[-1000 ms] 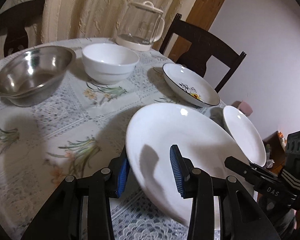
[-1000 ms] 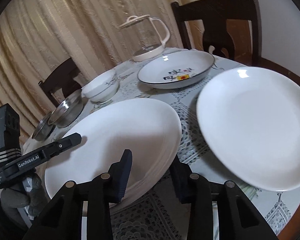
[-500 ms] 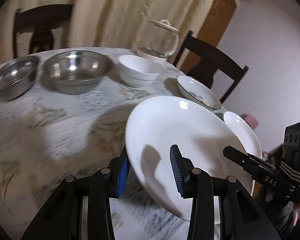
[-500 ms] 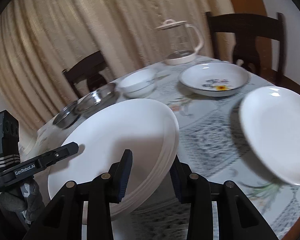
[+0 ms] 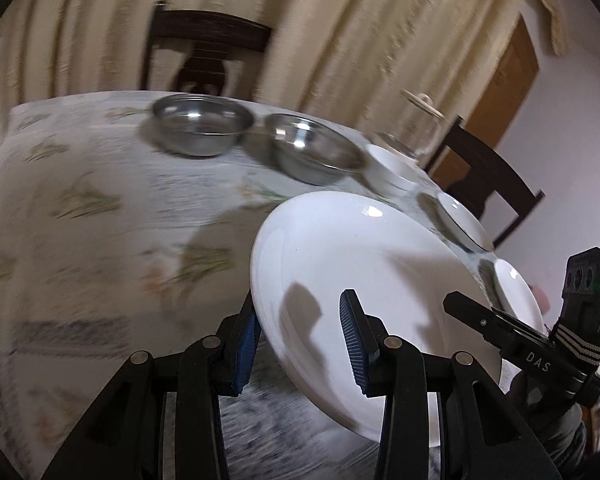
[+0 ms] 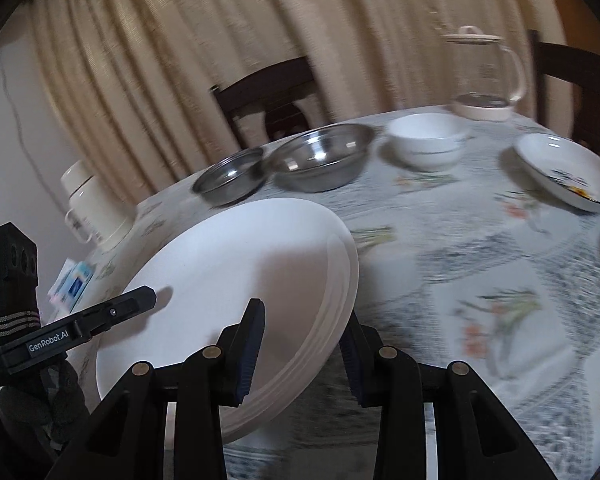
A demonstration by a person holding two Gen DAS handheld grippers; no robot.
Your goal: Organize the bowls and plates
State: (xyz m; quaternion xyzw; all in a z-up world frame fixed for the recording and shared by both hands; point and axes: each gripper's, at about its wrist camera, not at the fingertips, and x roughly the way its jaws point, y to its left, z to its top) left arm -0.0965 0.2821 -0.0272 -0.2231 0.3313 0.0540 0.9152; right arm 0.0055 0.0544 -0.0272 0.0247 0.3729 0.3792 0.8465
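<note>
Between our two grippers, the left gripper and right gripper, a large plate sits tilted above the table. Behind it, we see two metal bowls side by side, a ceramic bowl to their right, then a patterned dish. A glass jug stands behind the ceramic bowl; a mug stands at the table's left edge.
</note>
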